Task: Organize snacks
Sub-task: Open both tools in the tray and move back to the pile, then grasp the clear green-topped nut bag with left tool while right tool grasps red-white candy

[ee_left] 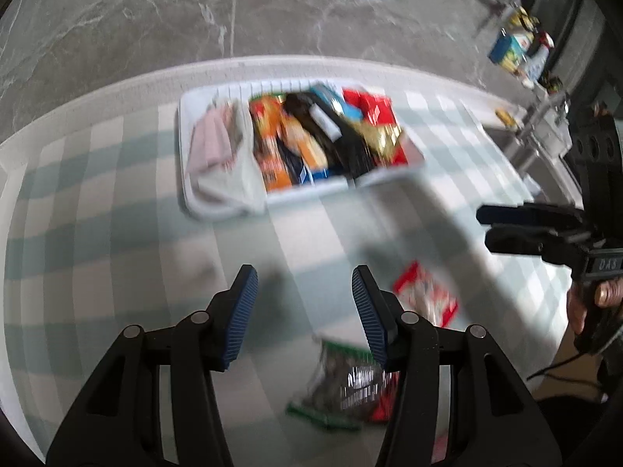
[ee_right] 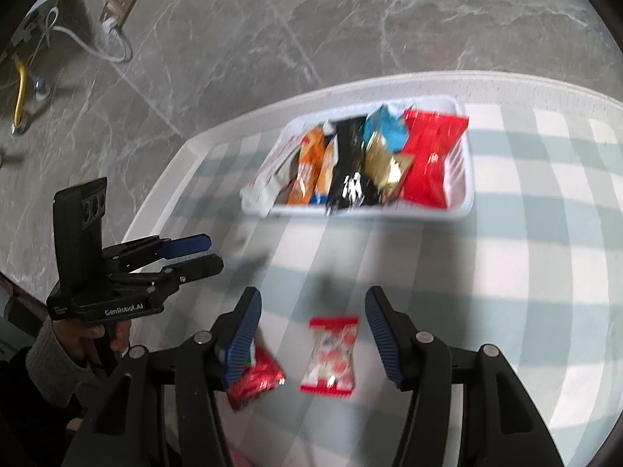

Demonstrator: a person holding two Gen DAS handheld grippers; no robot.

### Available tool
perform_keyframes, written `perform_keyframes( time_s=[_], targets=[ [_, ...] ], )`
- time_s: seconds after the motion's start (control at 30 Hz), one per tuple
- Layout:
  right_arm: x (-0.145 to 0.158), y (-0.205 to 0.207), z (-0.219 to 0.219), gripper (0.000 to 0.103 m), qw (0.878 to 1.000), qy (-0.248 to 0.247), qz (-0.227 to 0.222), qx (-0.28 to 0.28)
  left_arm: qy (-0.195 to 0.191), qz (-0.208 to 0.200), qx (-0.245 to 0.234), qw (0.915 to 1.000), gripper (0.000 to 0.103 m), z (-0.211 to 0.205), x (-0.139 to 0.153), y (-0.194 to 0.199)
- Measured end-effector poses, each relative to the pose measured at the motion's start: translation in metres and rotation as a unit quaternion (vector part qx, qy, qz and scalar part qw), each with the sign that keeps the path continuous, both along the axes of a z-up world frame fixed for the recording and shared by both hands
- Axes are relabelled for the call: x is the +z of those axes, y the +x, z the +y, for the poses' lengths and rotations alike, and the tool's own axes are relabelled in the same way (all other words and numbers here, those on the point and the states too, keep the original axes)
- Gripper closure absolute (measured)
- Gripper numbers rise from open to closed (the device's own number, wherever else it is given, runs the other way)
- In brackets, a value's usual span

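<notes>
A white basket (ee_left: 218, 210) (ee_right: 463, 210) at the far side of the table holds several snack packets: pink-white, orange, black, gold, blue and red (ee_right: 432, 155). Loose on the checked cloth lie a red-and-white candy packet (ee_right: 331, 354) (ee_left: 424, 295), a red foil packet (ee_right: 257, 381) and a dark packet with green edges (ee_left: 342, 381). My left gripper (ee_left: 303, 295) is open over bare cloth with nothing between its fingers. My right gripper (ee_right: 311, 311) is open above the candy packet without touching it. Each gripper shows in the other's view, the right gripper (ee_left: 486, 225) and the left gripper (ee_right: 212, 253).
The green-and-white checked tablecloth (ee_right: 525, 272) ends at a white table edge (ee_right: 187, 148), with grey marble floor beyond. Cables and a power strip (ee_right: 113, 35) lie on the floor. A rack of bottles and boxes (ee_left: 518, 46) stands at the far right. A pale blurred band (ee_left: 420, 225) crosses the left wrist view.
</notes>
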State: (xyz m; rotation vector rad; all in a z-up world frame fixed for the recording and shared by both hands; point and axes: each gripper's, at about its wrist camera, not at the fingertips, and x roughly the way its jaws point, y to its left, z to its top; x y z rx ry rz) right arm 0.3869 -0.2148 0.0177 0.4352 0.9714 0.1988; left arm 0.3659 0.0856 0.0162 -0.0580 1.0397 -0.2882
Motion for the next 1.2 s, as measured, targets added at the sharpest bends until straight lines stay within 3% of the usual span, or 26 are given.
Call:
perform_keyframes(
  time_s=[0.23,0.53,0.87,1.2],
  targets=[
    [-0.012,-0.025,0.022,0.041,1.0,-0.015,0.014,0.011,0.025,0.028,-0.043,0.9983,0.054,-0.016,-0.025,-0.046],
    [-0.02,-0.043,0.035,0.04,0.999,-0.015,0.024,0.014,0.048,0.056,-0.099,0.9923,0.053,-0.04,-0.049,-0.064],
    [-0.024,-0.047,0.039,0.04,0.999,-0.016,0.029,0.009,0.05,0.065,-0.085,0.993,0.051,-0.037,-0.061,-0.048],
    [-0.034,-0.032,0.042,0.037,0.997,-0.057,0.042,0.021,0.052,0.069,-0.08,0.9931,0.048,-0.036,-0.066,-0.035]
  ],
)
